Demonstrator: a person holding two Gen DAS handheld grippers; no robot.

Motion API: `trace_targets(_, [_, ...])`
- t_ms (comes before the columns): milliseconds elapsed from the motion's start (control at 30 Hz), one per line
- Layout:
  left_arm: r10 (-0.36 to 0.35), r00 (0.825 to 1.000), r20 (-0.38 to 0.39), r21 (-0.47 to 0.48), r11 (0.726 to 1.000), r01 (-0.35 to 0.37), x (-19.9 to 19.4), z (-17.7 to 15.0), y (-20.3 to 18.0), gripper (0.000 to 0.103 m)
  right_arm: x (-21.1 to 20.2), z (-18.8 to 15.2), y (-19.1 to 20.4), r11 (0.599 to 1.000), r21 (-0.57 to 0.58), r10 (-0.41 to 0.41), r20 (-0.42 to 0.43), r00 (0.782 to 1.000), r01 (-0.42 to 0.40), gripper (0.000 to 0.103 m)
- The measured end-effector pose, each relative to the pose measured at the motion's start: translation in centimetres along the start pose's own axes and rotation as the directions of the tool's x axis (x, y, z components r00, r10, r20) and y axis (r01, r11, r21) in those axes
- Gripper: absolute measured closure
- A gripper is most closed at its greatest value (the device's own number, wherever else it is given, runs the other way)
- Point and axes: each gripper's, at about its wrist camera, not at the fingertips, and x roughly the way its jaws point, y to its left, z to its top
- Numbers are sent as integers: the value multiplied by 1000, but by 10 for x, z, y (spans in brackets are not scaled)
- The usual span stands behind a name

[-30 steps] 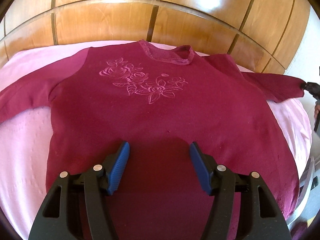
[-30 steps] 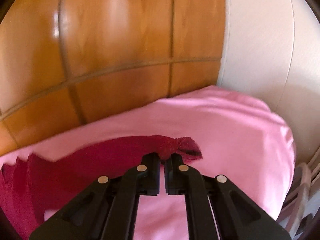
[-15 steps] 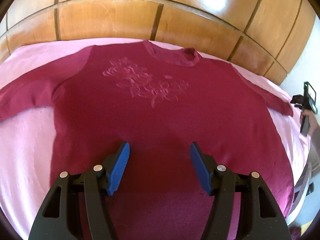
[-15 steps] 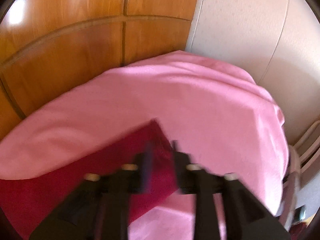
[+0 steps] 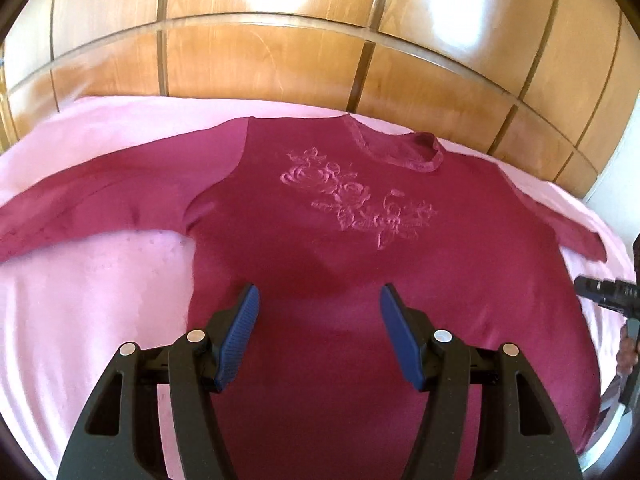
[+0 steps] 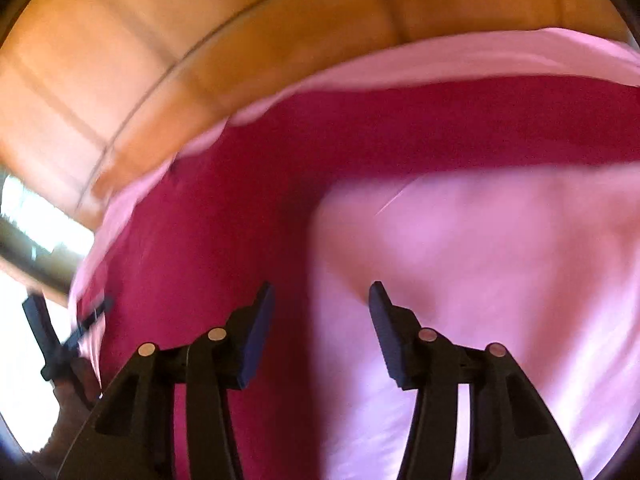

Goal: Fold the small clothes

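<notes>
A maroon long-sleeved top (image 5: 344, 248) with an embroidered rose motif (image 5: 356, 204) lies flat, front up, on a pink sheet (image 5: 92, 280), both sleeves spread out. My left gripper (image 5: 320, 320) is open and empty, hovering over the lower middle of the top. My right gripper (image 6: 320, 316) is open and empty above the top's right side edge (image 6: 248, 216), where the body meets the pink sheet (image 6: 480, 272). The right sleeve (image 6: 500, 128) stretches away across the right wrist view, which is blurred. The right gripper's body shows at the right edge of the left wrist view (image 5: 612, 292).
A wooden panelled headboard (image 5: 280, 60) runs along the far side of the bed. A white wall (image 5: 624, 192) stands at the far right. The left gripper (image 6: 60, 340) and a bright window area show at the left edge of the right wrist view.
My right gripper has let go of the right sleeve cuff, opened, and swung back toward the top's body. The sleeve now lies flat. My left gripper has stayed open and drawn back slightly.
</notes>
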Motion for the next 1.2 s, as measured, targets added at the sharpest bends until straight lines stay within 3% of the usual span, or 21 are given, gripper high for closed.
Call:
trace_targets(33, [15,1000,4,16,1000,-16,-2,-4,0,41,4,-11,13,999,-41,-32,-6,999,32,70])
trace_targets(67, [28,1000,7,27,999,-28,-4,-8,1,41,5,-16,17,997,-56,-49,-5,999,48,94])
trace_targets(167, [98,995,-23,30,995,-97,-2,-22,10,41,-6,-29,25,986,-90,-136,40,990,139,97])
trace_targets(333, [77,997,-4,7,997,-77,-9,-39,20,41,-1,-39,15,980,-88,-176,53,983,180,97])
trace_targets(433, [69,998,-7,-12,998,-69,-11,-36,19,41,-6,-33,10,992,-31,-120,49,991,122,87])
trace_targets(500, [56,998,-10,-31,998,-56,-10,-33,21,38,-19,-23,-10,993,44,-115,87,990,111,59])
trace_targets(567, [49,999,-10,-50,998,-50,-10,-32,22,37,-34,-10,-42,980,159,-143,151,978,119,56])
trace_targets(667, [60,998,-8,-41,997,-60,-10,-34,17,35,-52,7,-102,926,363,-194,213,957,107,56])
trace_targets(767, [66,998,-9,-27,997,-66,-8,-36,14,32,-64,25,-161,838,528,-312,255,915,138,58])
trace_targets(867, [74,997,-17,-13,997,-75,-6,-35,11,31,-68,42,-212,750,651,-362,261,895,114,70])
trace_targets(933, [77,997,-23,-13,997,-78,-4,-34,11,30,-68,54,-233,717,692,-370,275,887,84,74])
trace_targets(1067, [77,997,-31,-18,997,-78,-1,-33,12,29,-63,81,-251,696,716,-376,287,881,63,78])
trace_targets(1133, [86,996,-30,-6,996,-86,-1,-33,10,28,-63,89,-259,685,718,-422,254,870,122,92])
trace_targets(1200, [89,996,-29,1,996,-89,0,-34,10,27,-67,92,-268,680,711,-457,221,862,178,96])
